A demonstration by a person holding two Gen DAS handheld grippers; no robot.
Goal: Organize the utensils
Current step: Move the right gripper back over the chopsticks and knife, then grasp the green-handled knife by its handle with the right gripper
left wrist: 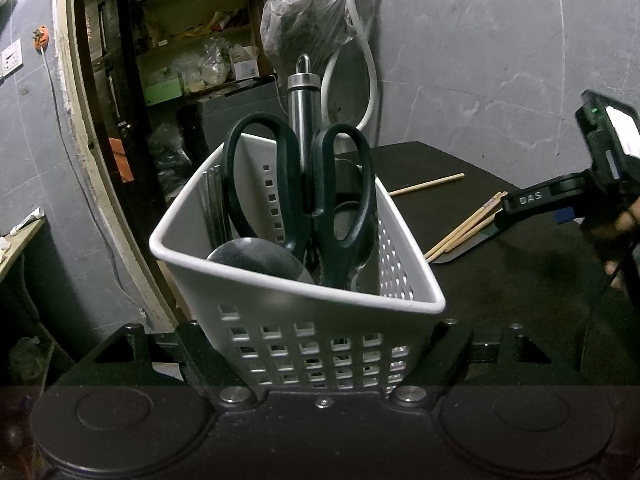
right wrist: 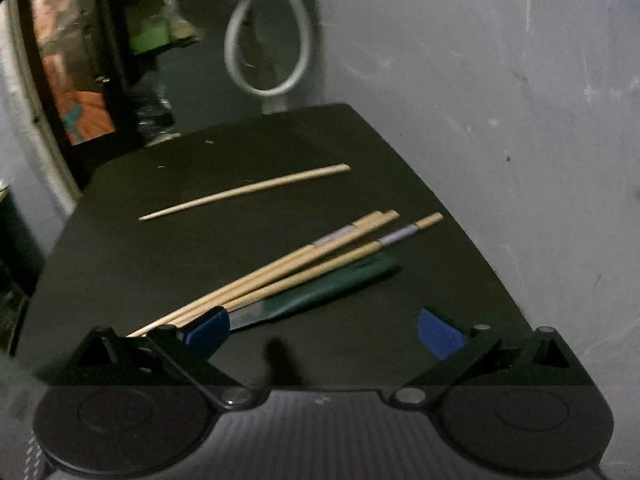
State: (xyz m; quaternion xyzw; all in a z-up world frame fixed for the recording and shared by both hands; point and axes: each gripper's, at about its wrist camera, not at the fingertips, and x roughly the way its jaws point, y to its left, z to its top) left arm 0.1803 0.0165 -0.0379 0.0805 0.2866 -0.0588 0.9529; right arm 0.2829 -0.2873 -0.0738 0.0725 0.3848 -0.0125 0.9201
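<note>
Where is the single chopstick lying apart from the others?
In the right wrist view the single chopstick lies alone on the black table, farther back than the bundle of chopsticks and green-handled knife.

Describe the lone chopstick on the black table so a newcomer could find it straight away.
Start at the black tabletop against the grey wall. Near its front lies a bundle of light wooden chopsticks resting across a dark green-handled knife. The single plain wooden chopstick lies alone behind that bundle, apart from it, with no lilac band and touching nothing else.
</note>
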